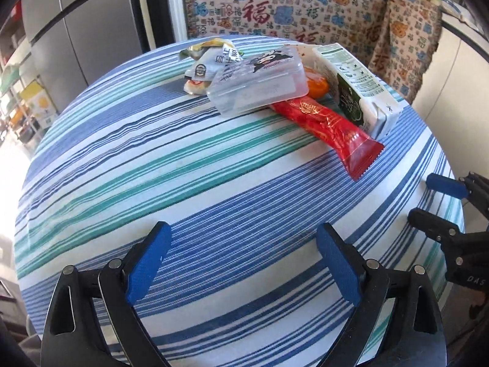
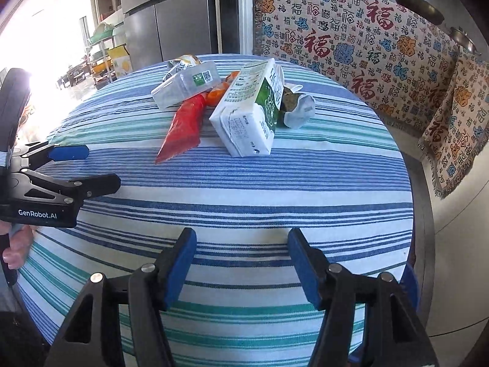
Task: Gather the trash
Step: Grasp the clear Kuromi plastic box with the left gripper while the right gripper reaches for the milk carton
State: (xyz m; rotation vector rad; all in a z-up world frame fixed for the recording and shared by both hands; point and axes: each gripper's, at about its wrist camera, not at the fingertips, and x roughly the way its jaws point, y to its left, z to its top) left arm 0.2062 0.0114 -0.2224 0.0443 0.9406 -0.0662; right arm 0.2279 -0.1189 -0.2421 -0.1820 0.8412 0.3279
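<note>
A pile of trash lies at the far side of the striped table (image 1: 214, 189): a white and green carton (image 1: 357, 91) on its side, a red wrapper (image 1: 333, 128), a clear plastic box (image 1: 259, 82), an orange piece (image 1: 318, 85) and a crumpled silver wrapper (image 1: 211, 58). The right wrist view shows the carton (image 2: 247, 113), red wrapper (image 2: 183, 128), box (image 2: 186, 84) and a crumpled grey wrapper (image 2: 298, 108) behind the carton. My left gripper (image 1: 244, 263) is open and empty, well short of the pile. My right gripper (image 2: 241, 263) is open and empty, also short of it.
The table's cloth (image 2: 244, 183) hangs over a round edge. A patterned throw covers a sofa (image 2: 366, 46) behind the table. A grey fridge (image 2: 171, 15) stands at the back left. Each gripper shows in the other's view, the right one (image 1: 437, 202) and the left one (image 2: 88, 168).
</note>
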